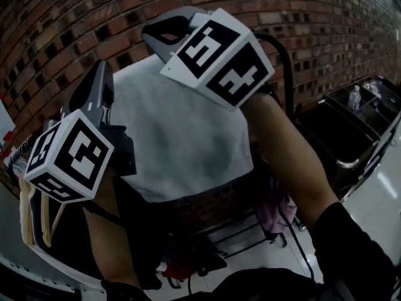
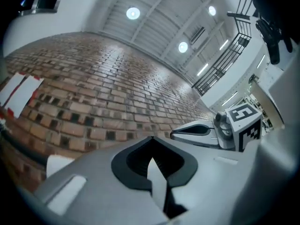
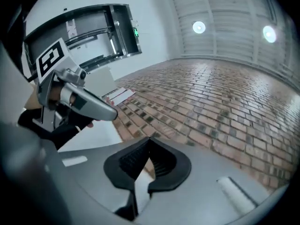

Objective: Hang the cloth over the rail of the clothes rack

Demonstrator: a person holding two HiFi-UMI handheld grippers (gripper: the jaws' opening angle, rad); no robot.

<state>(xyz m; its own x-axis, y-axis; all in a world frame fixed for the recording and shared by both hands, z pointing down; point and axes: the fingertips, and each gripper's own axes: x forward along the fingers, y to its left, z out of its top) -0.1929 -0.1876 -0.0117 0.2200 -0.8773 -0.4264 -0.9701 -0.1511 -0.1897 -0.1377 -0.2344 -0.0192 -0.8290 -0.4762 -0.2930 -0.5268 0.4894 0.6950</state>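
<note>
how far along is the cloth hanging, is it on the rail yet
Done: the cloth is lifted and spread flat before the brick wall. In hand: left gripper and right gripper each have jaws shut on a sliver of its top edge. Left: draping it over the rack's black bar and letting go; whether it already crosses a rail is hidden.

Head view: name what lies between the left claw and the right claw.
The white cloth fills the stretch between the left claw and the right claw; the head view shows it.
</note>
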